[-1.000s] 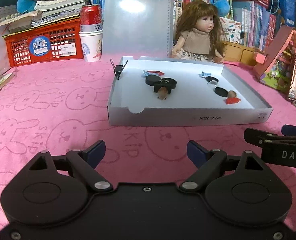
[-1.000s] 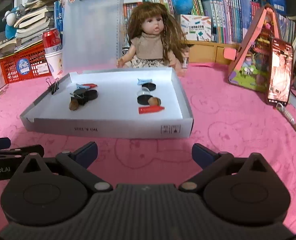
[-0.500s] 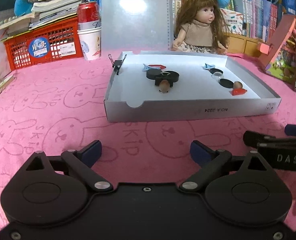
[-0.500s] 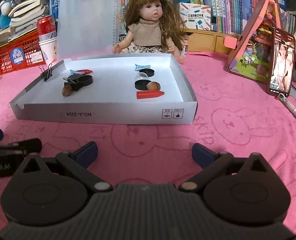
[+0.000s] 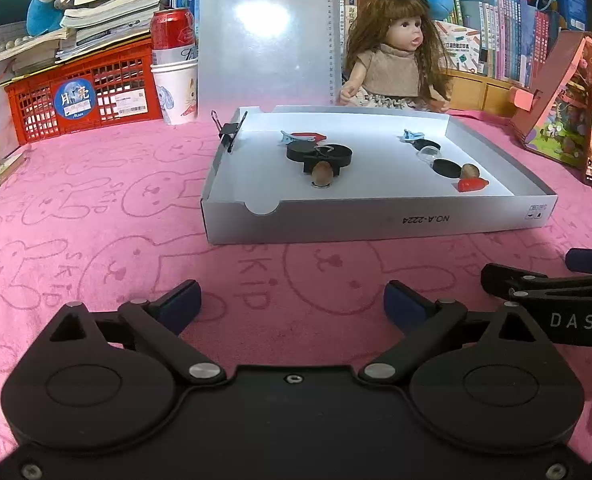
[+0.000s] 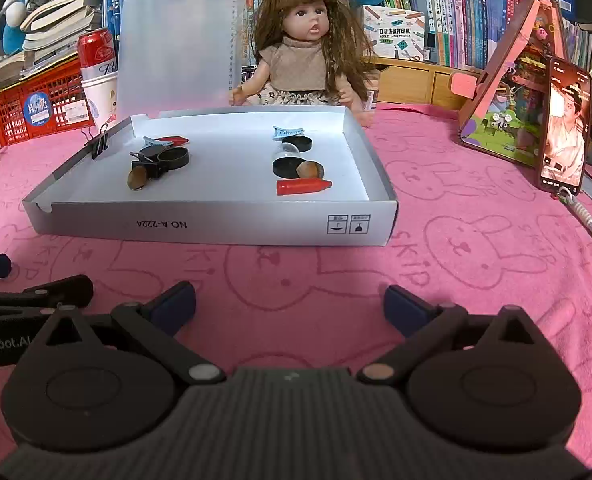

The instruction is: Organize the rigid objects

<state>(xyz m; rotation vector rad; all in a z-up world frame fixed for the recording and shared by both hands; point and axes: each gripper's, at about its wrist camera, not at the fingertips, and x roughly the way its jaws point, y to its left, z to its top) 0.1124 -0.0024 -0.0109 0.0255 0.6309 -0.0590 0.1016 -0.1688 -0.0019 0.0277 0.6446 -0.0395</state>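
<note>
Nearest, at the bottom of each wrist view, the left gripper (image 5: 291,296) and the right gripper (image 6: 289,298) sit side by side low over the pink rabbit-print towel (image 6: 476,248) that covers the surface. Both have their fingers (image 5: 183,300) spread wide and hold nothing.

Mid-frame lies the shallow white cardboard tray (image 6: 215,224), well apart from both grippers. The small rigid objects are all inside it, in two groups. In the right wrist view, the left group consists of a brown nut-like piece (image 6: 137,178), a black ring-shaped cap (image 6: 172,158), a blue hair clip (image 6: 155,142) and a red cone-tipped cap (image 6: 173,139). The right group consists of a red marker-like cap (image 6: 304,187), a black round lid (image 6: 288,168), a second brown piece (image 6: 311,168), a clear dome (image 6: 285,151), another black lid (image 6: 302,143) and a blue clip (image 6: 287,132). A black binder clip (image 6: 100,142) grips the tray's left wall.

Judgement: the two groups hold matching kinds, so the sorting appears largely finished; no loose item is seen on the towel. If work remains, it is within the tray.

Farther back, centre top, sits a long-haired doll (image 6: 308,48) beside an upright translucent clipboard (image 6: 175,36). At upper left are a red can on a paper cup (image 6: 99,76) and a red crate (image 6: 35,104) with stacked books. At right are a pink toy house (image 6: 512,92) and a lit phone (image 6: 564,124). Bookshelves (image 6: 456,4) close the room.
</note>
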